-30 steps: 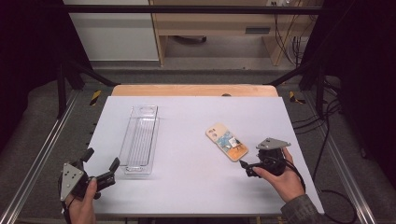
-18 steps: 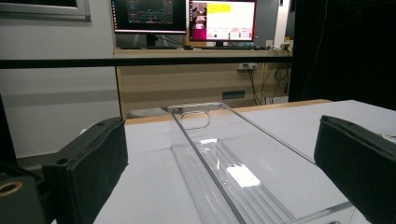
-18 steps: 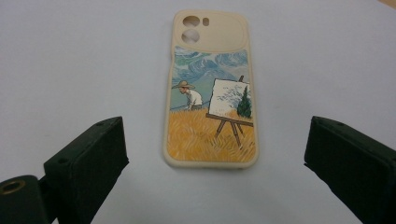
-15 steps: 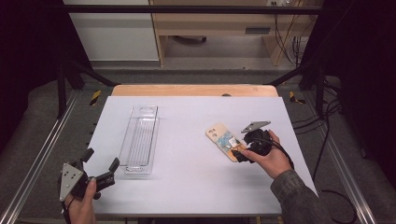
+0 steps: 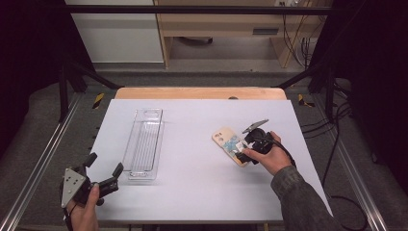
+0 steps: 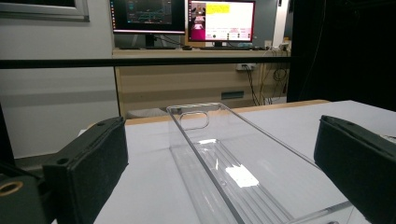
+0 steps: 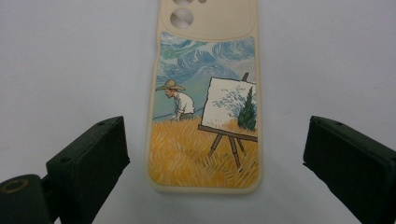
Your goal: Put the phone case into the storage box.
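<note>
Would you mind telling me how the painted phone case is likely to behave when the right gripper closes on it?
The phone case lies flat on the white table, so it probably won't roll or tip. It looks thin and hollow, likely light and somewhat flexible, so it may bow when squeezed. With the right gripper open astride its long edges, those smooth sides might slip.

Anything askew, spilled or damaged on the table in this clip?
Nothing stands out. The phone case lies flat and intact between the open right gripper, and the clear tray sits upright, with nothing in it.
</note>
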`<state>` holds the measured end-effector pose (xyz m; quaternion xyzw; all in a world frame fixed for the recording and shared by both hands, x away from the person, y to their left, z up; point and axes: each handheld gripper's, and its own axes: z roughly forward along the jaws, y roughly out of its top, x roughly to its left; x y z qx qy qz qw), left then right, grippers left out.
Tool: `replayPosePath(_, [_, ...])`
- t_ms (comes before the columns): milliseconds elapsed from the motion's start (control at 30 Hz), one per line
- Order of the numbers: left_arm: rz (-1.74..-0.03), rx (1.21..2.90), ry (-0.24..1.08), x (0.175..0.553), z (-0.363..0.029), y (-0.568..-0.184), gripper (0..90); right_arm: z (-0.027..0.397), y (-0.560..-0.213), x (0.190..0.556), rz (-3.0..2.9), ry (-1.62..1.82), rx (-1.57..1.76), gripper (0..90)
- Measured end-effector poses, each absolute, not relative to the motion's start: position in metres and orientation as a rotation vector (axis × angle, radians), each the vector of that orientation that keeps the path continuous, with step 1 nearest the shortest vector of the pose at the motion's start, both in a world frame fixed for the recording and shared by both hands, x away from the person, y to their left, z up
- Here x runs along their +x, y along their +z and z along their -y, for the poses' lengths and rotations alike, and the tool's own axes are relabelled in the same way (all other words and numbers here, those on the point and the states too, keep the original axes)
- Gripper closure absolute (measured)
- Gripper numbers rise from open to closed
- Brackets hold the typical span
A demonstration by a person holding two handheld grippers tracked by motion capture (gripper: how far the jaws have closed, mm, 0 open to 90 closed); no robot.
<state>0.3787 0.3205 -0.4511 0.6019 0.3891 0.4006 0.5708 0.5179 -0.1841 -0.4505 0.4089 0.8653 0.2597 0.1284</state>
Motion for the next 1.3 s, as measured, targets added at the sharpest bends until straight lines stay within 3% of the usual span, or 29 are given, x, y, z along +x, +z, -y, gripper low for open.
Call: replayPosePath(1300, [-0.902, 1.421, 0.93, 0.379, -0.32, -0.45, 2.8, 0.174, -0.487, 0.526, -2.576, 0.67, 1.271, 7.2])
